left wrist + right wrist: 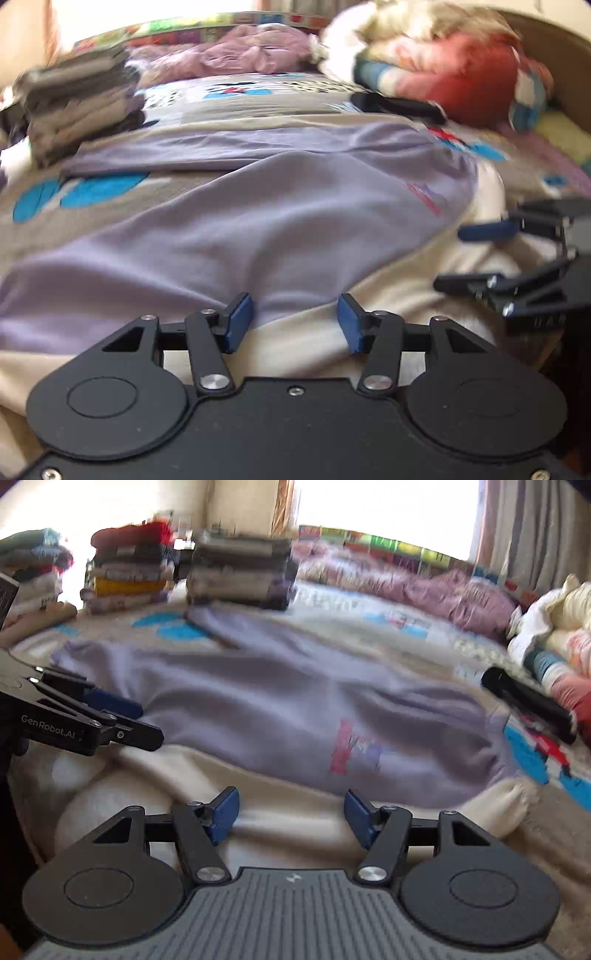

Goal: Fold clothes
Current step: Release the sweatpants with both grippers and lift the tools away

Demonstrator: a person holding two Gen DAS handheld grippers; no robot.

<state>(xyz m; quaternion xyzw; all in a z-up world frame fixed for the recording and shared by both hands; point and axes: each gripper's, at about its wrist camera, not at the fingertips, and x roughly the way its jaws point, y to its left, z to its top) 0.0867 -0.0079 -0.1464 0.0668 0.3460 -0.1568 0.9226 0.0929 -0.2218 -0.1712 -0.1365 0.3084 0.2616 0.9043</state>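
A lilac long-sleeved top (258, 221) lies spread on the bed, with a small red print near its right side; it also shows in the right wrist view (295, 709). My left gripper (293, 323) is open and empty, just short of the top's near edge over a cream blanket (388, 295). My right gripper (291, 814) is open and empty, also just short of the near edge. Each gripper shows in the other's view: the right one (476, 254) at the right, the left one (144, 720) at the left.
Stacks of folded clothes (240, 572) stand at the far left of the bed (77, 99). A heap of unfolded laundry (443, 62) lies at the far right. A black rod-like object (528, 705) lies beside it. A pink quilt (424, 590) lies at the back.
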